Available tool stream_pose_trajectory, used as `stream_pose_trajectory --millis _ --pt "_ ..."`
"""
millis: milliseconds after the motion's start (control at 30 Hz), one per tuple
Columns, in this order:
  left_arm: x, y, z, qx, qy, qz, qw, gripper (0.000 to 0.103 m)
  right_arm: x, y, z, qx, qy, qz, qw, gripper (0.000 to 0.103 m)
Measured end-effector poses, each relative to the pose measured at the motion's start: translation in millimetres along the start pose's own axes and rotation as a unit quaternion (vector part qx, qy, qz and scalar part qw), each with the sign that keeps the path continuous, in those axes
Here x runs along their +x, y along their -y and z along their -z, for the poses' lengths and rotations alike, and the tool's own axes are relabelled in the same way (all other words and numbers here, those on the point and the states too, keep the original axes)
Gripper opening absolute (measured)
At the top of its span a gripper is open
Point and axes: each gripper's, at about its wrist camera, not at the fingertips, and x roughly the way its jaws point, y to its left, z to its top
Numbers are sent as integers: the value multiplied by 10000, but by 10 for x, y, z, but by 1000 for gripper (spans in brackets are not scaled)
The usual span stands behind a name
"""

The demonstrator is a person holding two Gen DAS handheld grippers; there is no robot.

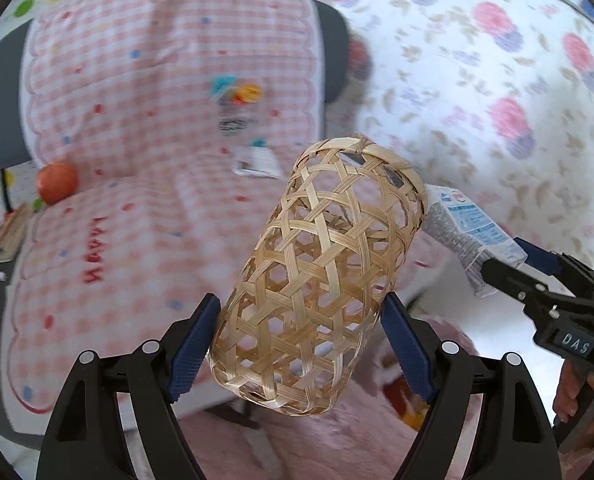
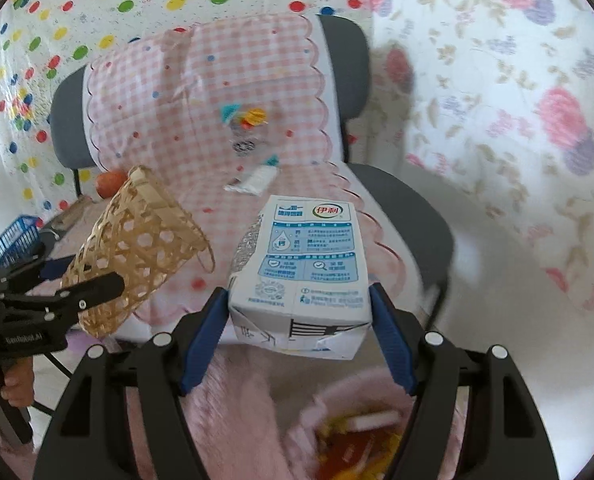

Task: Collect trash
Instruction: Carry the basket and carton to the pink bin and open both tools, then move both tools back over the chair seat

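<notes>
My left gripper (image 1: 299,354) is shut on a tall woven bamboo basket (image 1: 317,276), held tilted above a chair, its open mouth pointing away. It also shows in the right wrist view (image 2: 133,252). My right gripper (image 2: 299,334) is shut on a white and blue milk carton (image 2: 301,276), held in the air just right of the basket's mouth; the carton also shows in the left wrist view (image 1: 469,232). A small white wrapper (image 2: 253,182) and a clear colourful wrapper (image 2: 243,128) lie on the chair.
The grey chair (image 2: 401,208) is draped in a pink checked cloth (image 1: 137,120). An orange fruit (image 1: 57,182) sits at its left edge. A blue crate (image 2: 11,242) stands at left. Floral and dotted sheets hang behind. A pink fluffy rug (image 2: 237,420) lies below.
</notes>
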Motion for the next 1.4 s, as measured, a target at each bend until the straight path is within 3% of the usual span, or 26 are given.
stream_pose_trajectory --millis 333,567,833,900,1000,1133,1400 --pt "236 849 144 569 -334 868 9940 81 -434 574 544 514 -179 644 9964 70" --pt "427 1254 163 841 -530 1153 9883 81 -533 885 759 854 -264 831 9925 70" --pt "558 1490 96 1059 -525 1165 9861 82 -606 1095 797 964 -206 888 9912 71" --pt "604 1546 71 1128 -494 1232 9847 88 -576 1140 789 988 -216 882 9910 71" --pt "716 1570 36 1121 -587 1175 9850 88 -479 1199 799 1061 -304 863 9901 71" --pt "677 1409 -11 927 -546 1131 9877 88 -457 1173 821 1080 -355 811 9902 74" --pt "454 977 -74 709 -261 613 9953 88 -530 1083 636 1025 -58 834 9912 74"
